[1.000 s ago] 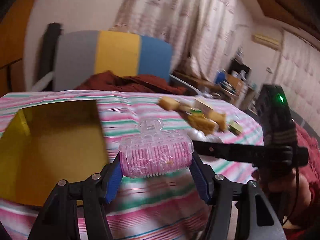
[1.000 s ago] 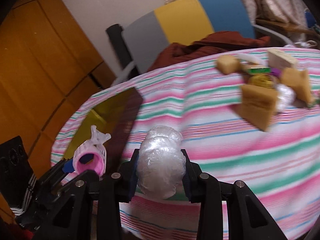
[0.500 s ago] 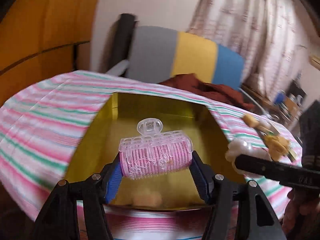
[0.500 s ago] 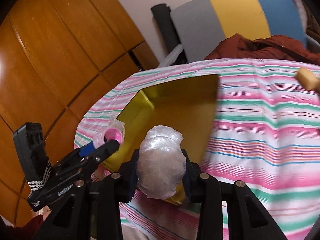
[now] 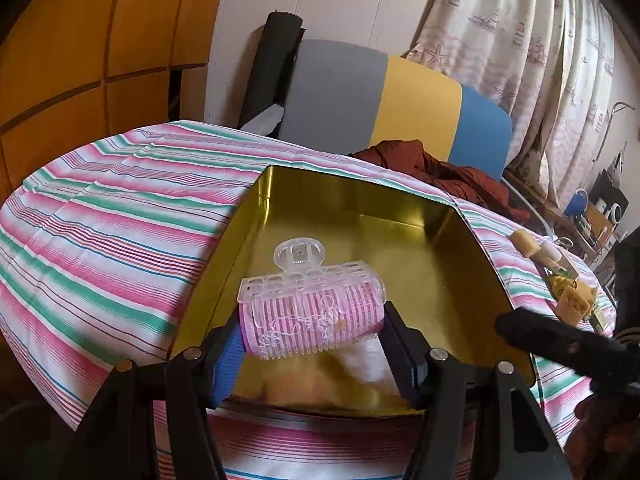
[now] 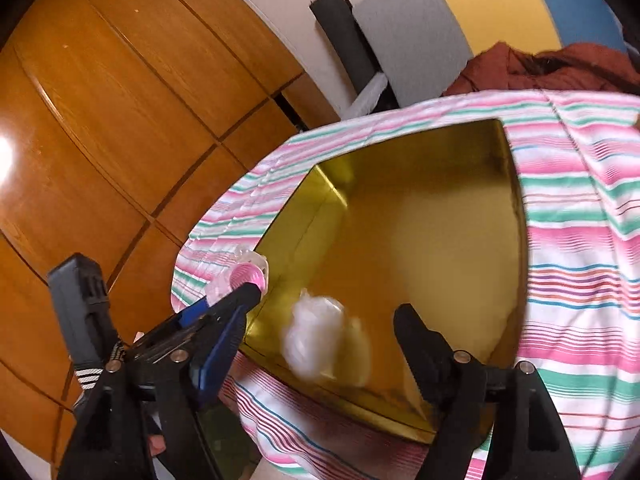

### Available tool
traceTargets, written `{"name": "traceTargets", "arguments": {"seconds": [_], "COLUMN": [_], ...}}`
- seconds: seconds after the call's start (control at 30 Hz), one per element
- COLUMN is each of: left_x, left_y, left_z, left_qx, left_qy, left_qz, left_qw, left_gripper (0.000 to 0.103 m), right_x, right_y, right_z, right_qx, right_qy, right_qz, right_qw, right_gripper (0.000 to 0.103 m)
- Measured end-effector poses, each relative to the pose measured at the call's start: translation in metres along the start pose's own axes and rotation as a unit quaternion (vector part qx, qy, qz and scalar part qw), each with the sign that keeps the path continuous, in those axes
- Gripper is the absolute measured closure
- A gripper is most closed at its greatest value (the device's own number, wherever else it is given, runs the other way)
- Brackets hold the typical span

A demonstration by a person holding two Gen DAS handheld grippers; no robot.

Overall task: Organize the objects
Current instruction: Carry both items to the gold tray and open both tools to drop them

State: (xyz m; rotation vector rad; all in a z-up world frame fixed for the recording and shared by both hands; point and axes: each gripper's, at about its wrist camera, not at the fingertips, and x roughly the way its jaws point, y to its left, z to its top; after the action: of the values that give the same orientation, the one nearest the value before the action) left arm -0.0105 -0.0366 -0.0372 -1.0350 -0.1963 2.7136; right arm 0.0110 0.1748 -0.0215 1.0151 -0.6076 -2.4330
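My left gripper (image 5: 312,340) is shut on a pink hair roller with a clear clip (image 5: 312,312), held above the near edge of the gold tin box (image 5: 400,208). In the right wrist view my right gripper (image 6: 320,344) is open over the gold tin box (image 6: 516,208). A white plastic-wrapped bundle (image 6: 314,338) is blurred between the jaws, low inside the near corner of the box. The roller (image 6: 246,274) and the left gripper also show there at the left.
The box stands on a table with a pink, green and white striped cloth (image 5: 120,224). Several tan blocks and small items (image 5: 560,280) lie at the far right. A grey, yellow and blue chair (image 5: 400,104) with a red cloth stands behind. Wooden panels (image 6: 120,120) are at the left.
Both grippers have swung left from the pile of items to above the gold box. My right gripper has opened and let go of the white bundle, which now lies blurred in the box.
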Motion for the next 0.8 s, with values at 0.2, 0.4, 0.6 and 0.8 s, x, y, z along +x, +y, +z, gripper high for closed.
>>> {"name": "traceTargets", "arguments": {"seconds": [0.2,0.4,0.6,0.8], "left_x": [-0.006,-0.031,-0.047,-0.049], "left_y": [-0.001,0.006,0.009,-0.003], "left_z": [0.003,0.011,0.02,0.019], "left_qx": [-0.013,-0.053,-0.07,-0.065], "left_qy": [-0.007,-0.056,-0.081,-0.076], "left_qz": [0.047,0.06,0.053,0.017], "left_qw": [0.9988,0.9952,0.9929,0.9948], "left_gripper": [0.034,0.033,0.032,0.032], "right_x": [-0.019,-0.027,-0.037,-0.052], "right_y": [-0.003,-0.008,-0.014,-0.019], "right_z": [-0.001,-0.002,0.0,0.0], "right_qx": [0.003,0.015,0.026,0.025], "right_qy": [-0.018,-0.025,-0.039,-0.053], "right_qz": [0.002,0.001,-0.002,-0.011], "right_qw": [1.0,1.0,0.999,0.998], "right_gripper": [0.024,0.022,0.021,0.021]}}
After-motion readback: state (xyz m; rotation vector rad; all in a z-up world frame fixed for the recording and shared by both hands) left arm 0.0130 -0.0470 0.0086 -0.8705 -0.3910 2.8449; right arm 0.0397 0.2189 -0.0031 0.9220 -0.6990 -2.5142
